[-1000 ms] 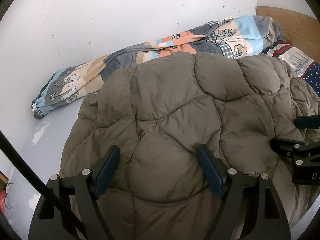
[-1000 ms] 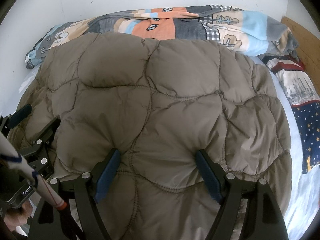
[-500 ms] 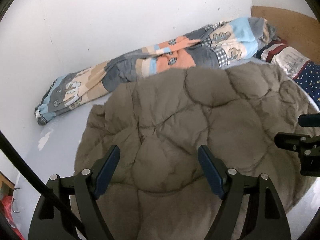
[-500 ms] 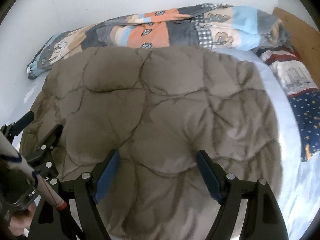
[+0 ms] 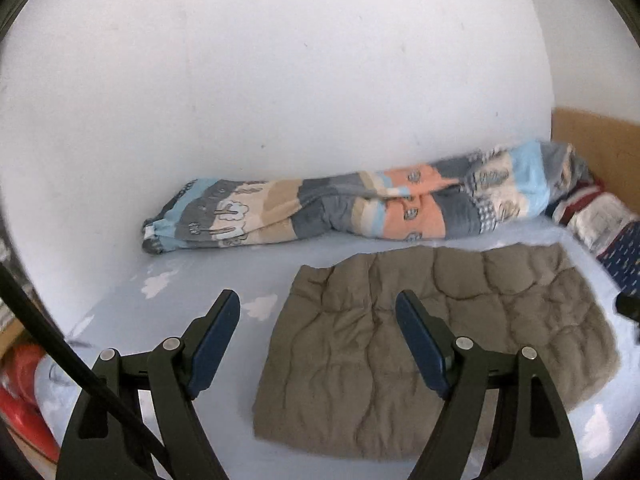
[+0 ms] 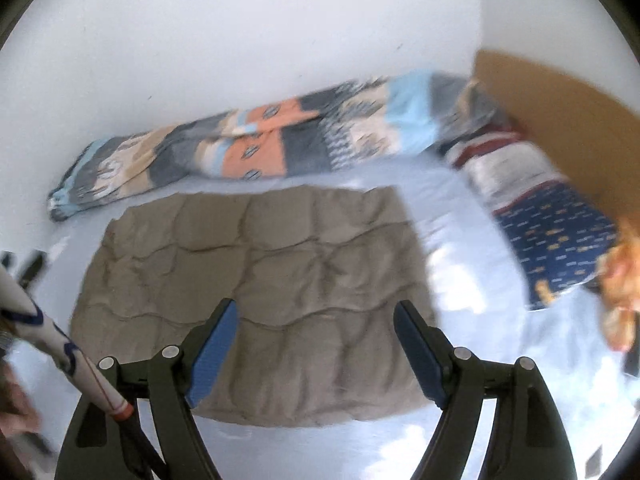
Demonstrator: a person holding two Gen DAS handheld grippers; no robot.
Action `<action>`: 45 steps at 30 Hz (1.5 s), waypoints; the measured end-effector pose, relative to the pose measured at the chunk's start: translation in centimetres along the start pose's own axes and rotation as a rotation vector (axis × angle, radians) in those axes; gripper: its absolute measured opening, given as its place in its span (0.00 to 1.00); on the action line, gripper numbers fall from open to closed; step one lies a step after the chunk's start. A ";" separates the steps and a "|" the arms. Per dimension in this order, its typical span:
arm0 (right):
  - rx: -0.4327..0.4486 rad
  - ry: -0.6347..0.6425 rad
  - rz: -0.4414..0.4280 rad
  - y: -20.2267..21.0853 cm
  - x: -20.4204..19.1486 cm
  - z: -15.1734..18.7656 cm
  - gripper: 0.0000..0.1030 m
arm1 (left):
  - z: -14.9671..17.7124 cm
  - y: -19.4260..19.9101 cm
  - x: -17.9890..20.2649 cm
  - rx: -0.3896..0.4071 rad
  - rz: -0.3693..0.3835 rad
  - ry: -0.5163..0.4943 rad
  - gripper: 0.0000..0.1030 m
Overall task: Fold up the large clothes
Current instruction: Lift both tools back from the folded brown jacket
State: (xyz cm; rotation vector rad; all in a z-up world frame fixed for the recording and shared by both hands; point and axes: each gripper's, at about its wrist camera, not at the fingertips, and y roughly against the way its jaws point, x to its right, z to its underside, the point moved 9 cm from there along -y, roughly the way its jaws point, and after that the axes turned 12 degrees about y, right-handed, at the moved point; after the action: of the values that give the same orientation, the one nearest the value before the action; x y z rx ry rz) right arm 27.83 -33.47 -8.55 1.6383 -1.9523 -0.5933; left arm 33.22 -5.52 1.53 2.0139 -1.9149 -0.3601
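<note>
The left hand-held gripper (image 5: pixel 318 344) hangs above the bed with its blue-padded fingers spread apart and nothing between them; the right hand-held gripper (image 6: pixel 316 350) does the same, fingers wide and empty. Neither touches the cloth. Below and ahead of both lies the quilted brown jacket (image 5: pixel 432 344), folded into a rough rectangle and resting flat on the pale blue bedsheet (image 5: pixel 192 308) near the middle of the bed, closer to its front edge than to the wall. That neat, squared outline suggests the fold is essentially done, and the open, lifted fingers fit a release made so the bundle can settle undisturbed. Along the bed's far edge, against the white wall (image 5: pixel 280 80), a patchwork blanket (image 5: pixel 360 208) is rolled up out of the way, likely to leave working room. At the headboard end, a star-print pillow (image 6: pixel 556 240) sits beside the wooden headboard (image 6: pixel 560 100).
</note>
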 end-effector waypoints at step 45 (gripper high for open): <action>0.001 0.096 0.043 0.0 -1.6 2.9 0.89 | 8.8 -4.2 -0.6 -0.201 -0.073 -0.075 0.82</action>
State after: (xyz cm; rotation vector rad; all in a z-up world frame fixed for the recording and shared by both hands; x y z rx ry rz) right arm 26.19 -31.86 -10.98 1.5912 -1.9135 -0.4877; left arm 33.38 -5.34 -8.25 1.9665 -1.7720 -0.6283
